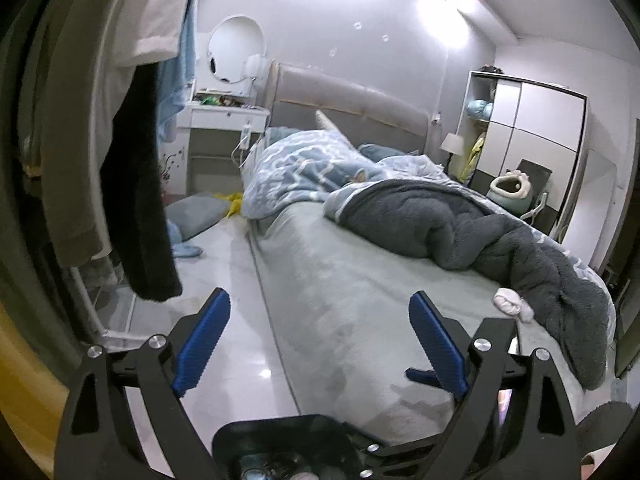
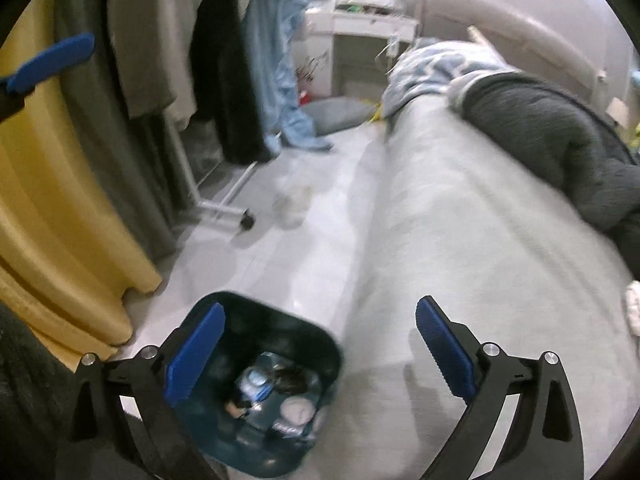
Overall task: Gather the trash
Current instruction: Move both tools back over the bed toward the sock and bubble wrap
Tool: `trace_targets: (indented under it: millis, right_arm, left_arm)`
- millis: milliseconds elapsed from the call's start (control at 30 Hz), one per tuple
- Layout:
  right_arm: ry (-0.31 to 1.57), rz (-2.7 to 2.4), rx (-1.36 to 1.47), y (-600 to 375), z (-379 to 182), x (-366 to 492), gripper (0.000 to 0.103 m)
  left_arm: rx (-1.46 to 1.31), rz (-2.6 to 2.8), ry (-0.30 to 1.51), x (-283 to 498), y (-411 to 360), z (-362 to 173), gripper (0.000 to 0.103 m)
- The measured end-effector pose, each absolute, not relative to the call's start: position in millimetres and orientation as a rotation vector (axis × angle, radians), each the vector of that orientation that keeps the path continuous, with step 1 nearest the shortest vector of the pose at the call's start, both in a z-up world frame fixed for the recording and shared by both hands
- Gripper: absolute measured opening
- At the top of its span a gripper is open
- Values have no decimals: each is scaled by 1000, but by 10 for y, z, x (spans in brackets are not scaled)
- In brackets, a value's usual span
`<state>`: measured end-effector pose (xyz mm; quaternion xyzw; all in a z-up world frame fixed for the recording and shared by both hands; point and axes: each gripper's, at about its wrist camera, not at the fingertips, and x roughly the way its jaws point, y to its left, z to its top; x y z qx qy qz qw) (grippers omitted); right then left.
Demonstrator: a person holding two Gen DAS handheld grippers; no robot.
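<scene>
Both grippers hang spread and empty beside a bed [image 1: 360, 280] sheeted in smooth pale-grey fabric. The right gripper [image 2: 320, 344], ribbed blue fingers [image 2: 196, 352] wide apart, hovers above a dark, rounded-square trash bin [image 2: 320, 340] on the glossy tiled floor [image 2: 280, 260], crumpled wrappers inside. The left gripper [image 1: 320, 332] faces a fluffy charcoal blanket [image 1: 500, 232] and balled white tissue [image 1: 512, 304] near the bed's foot edge.

The left gripper [image 1: 320, 312] hangs wide open and empty above the bed's [image 1: 340, 280] near corner. A white crumpled wad [image 1: 512, 303] lies beside the grey blanket [image 1: 480, 232].
</scene>
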<state>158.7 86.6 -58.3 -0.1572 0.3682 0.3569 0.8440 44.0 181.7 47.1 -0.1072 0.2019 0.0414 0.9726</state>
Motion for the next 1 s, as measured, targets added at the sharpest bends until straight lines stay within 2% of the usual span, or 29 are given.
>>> trace_targets:
  millis: [633,1000]
  right_arm:
    - [646,504,-243,-828,-231,2187,98]
    - [635,447,-189,-1394,-292,2363,98]
  left_arm:
    - [-138,-91,422,1105,1012,324,96]
    - [-176,-167,468,1466,688,118,96]
